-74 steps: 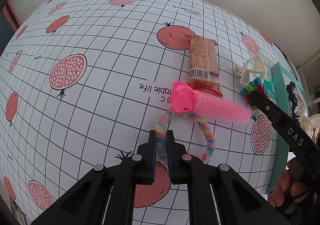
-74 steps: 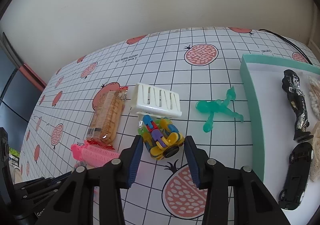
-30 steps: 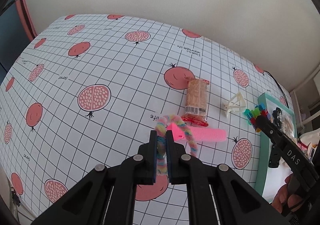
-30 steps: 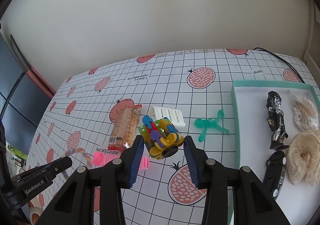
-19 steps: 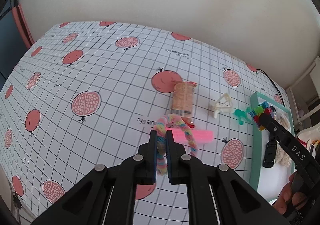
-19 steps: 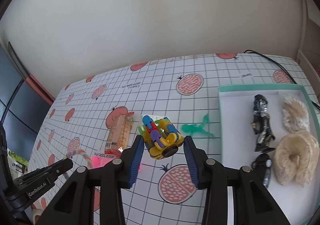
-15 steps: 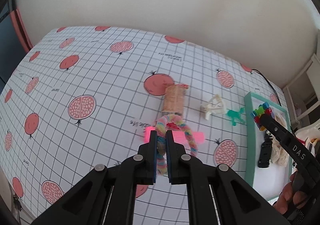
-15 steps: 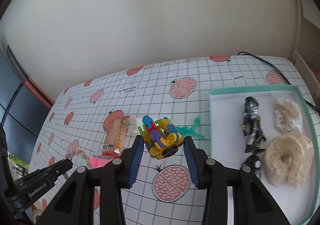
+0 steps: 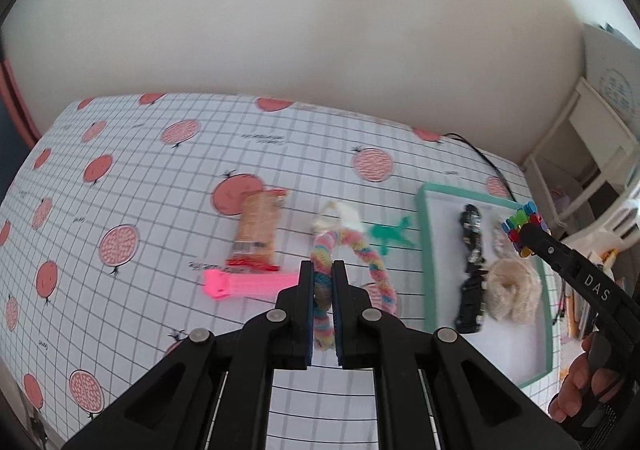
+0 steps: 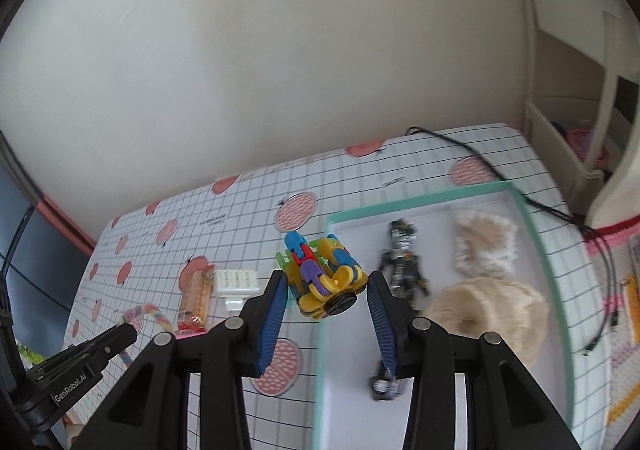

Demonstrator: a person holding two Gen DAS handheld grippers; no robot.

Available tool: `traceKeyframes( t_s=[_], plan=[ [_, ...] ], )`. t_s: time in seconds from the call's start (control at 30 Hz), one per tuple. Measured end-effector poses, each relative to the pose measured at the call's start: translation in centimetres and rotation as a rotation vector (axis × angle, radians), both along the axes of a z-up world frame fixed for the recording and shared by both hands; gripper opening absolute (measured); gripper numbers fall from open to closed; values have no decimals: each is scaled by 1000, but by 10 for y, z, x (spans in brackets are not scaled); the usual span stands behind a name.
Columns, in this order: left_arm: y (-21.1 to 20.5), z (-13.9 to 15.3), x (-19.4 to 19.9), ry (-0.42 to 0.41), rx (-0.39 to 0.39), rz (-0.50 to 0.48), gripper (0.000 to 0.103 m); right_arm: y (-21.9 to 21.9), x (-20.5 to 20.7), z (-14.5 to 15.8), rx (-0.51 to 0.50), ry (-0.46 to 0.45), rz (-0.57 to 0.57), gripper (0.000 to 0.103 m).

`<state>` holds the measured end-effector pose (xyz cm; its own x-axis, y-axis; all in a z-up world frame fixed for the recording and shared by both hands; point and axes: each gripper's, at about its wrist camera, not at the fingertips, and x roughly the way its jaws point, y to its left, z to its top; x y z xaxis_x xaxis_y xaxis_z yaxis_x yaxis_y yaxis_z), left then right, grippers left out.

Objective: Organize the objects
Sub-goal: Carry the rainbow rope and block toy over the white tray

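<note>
A black cable point(image 10: 472, 148) trails past white shelving point(image 10: 576, 122).

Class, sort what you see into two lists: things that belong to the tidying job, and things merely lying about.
Job in hand:
rainbow rope ring in the left gripper
multicoloured block toy in the right gripper
teal tray
pink roller
snack pack
green figure

Lying about:
black cable
white shelf
</note>
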<state>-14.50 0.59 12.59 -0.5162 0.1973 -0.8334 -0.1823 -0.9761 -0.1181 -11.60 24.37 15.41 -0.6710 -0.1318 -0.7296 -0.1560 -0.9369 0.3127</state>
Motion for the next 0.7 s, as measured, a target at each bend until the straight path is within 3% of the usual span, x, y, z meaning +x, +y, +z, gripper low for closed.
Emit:
traceKeyframes(
  t_s=[0.47,0.7],
  plan=[
    [79,11,28,-15,43,-166,8,60,35,24,19,-77,-99,44],
    [113,-1,37,-66,36,-228,8,72,41,7,10,-155,-102,44]
  ],
)
